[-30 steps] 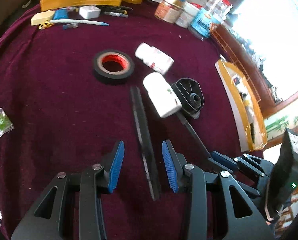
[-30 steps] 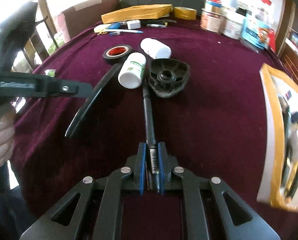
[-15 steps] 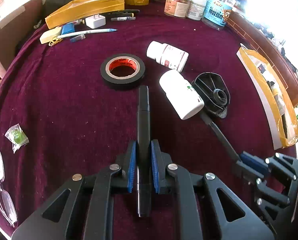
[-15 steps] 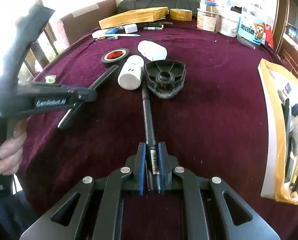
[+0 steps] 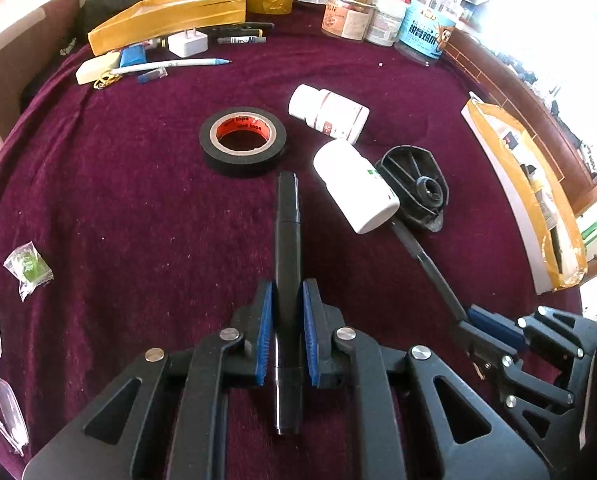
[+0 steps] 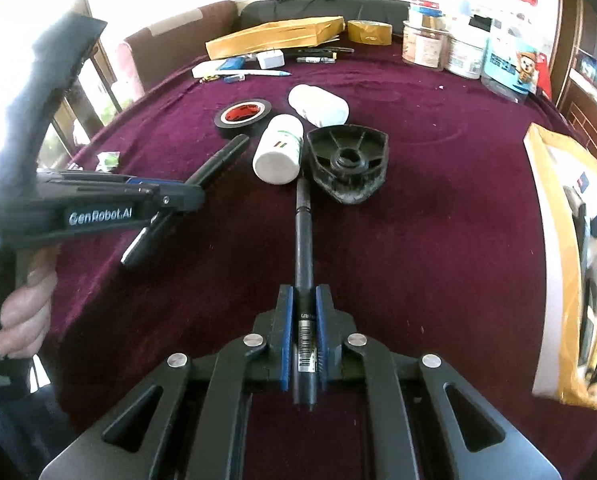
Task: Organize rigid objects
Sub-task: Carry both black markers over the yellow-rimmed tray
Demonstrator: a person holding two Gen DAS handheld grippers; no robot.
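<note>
Since a second ago, the left gripper [image 5: 287,332] has closed on the black marker [image 5: 287,248], jaws pinching its barrel, tip toward 12 o'clock near the tape roll [image 5: 242,140]. At 3 o'clock, the right gripper [image 6: 303,328] pinches a black pen [image 6: 304,240], seemingly above the maroon cloth [image 6: 438,220].

Both wrist views low, facing forward, sharing tape roll [image 5: 242,142]

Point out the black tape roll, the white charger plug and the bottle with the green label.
black tape roll [image 5: 218,156], left wrist view, on the black outer band at its left side.
white charger plug [image 5: 188,45], left wrist view, on its white body.
bottle with the green label [image 6: 279,148], right wrist view, on its white side.
</note>
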